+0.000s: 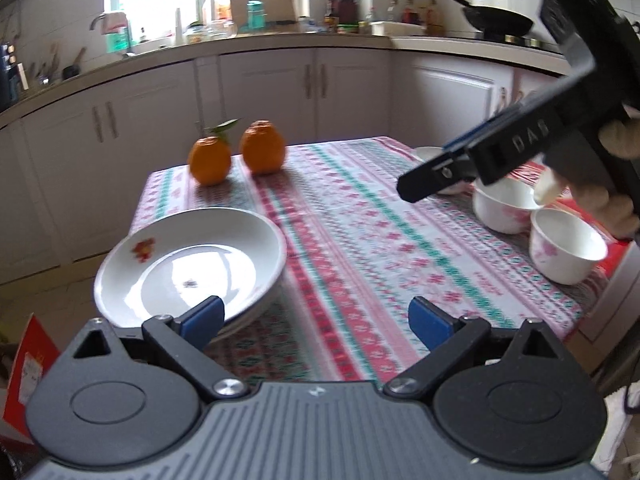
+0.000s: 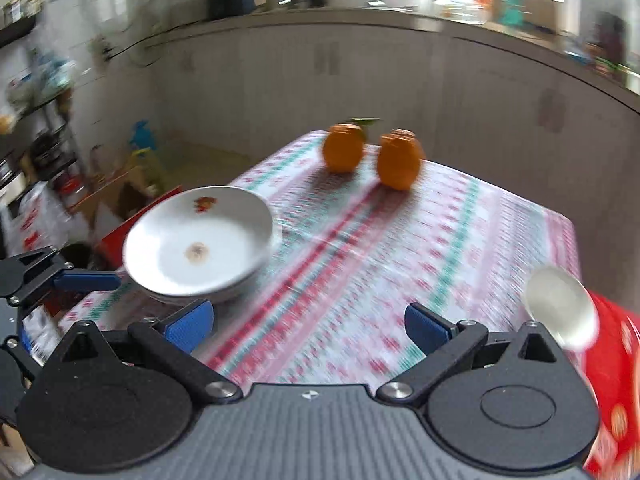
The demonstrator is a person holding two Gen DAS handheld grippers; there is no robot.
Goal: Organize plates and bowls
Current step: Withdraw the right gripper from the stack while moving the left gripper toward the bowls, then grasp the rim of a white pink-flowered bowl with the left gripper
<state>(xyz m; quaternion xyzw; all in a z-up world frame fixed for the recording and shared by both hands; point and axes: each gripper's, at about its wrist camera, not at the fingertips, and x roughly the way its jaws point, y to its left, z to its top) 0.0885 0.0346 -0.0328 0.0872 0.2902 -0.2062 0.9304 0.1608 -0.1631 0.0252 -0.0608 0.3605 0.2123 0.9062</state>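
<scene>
A stack of white plates (image 1: 192,268) with a red flower mark sits at the table's left edge; it also shows in the right wrist view (image 2: 200,240). My left gripper (image 1: 316,322) is open and empty, its left finger just over the plates' near rim. Two white bowls with pink flowers (image 1: 504,204) (image 1: 568,246) stand at the right, a third (image 1: 428,154) behind them. My right gripper (image 2: 308,326) is open and empty above the table's middle; in the left wrist view it hangs over the bowls (image 1: 436,176). One bowl (image 2: 560,308) shows blurred at its right.
Two oranges (image 1: 210,160) (image 1: 262,152) sit at the far end of the patterned tablecloth (image 1: 360,240). Kitchen cabinets and a cluttered counter (image 1: 280,36) lie beyond. A red box (image 1: 24,364) is on the floor at the left.
</scene>
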